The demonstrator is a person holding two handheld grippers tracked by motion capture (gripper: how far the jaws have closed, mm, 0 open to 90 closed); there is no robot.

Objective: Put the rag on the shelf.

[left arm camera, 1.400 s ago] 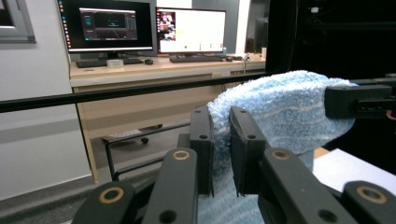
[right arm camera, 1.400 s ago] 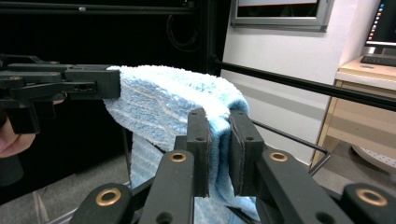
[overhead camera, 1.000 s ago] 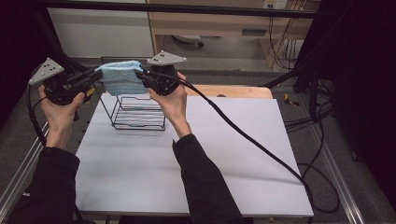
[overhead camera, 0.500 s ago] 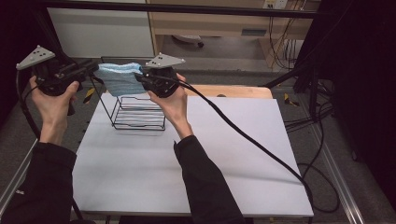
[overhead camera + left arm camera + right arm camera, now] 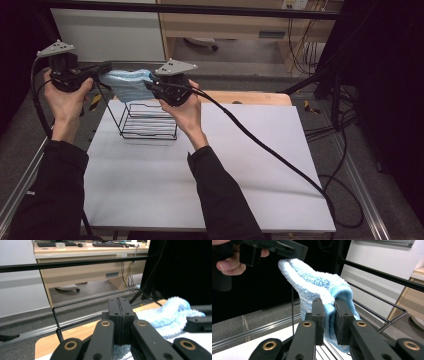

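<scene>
1. Our right claw (image 5: 329,322) is nearly closed, its jaws pinching a fold of the fluffy light-blue terry cloth (image 5: 317,287).
2. Our left claw (image 5: 119,315) has its jaws pressed fully together; the cloth (image 5: 165,315) lies just behind them, though whether an edge is caught we cannot tell.
3. The cloth (image 5: 125,84) hangs stretched between both claws, above the black wire rack (image 5: 148,120) on the white desk (image 5: 240,165).
</scene>
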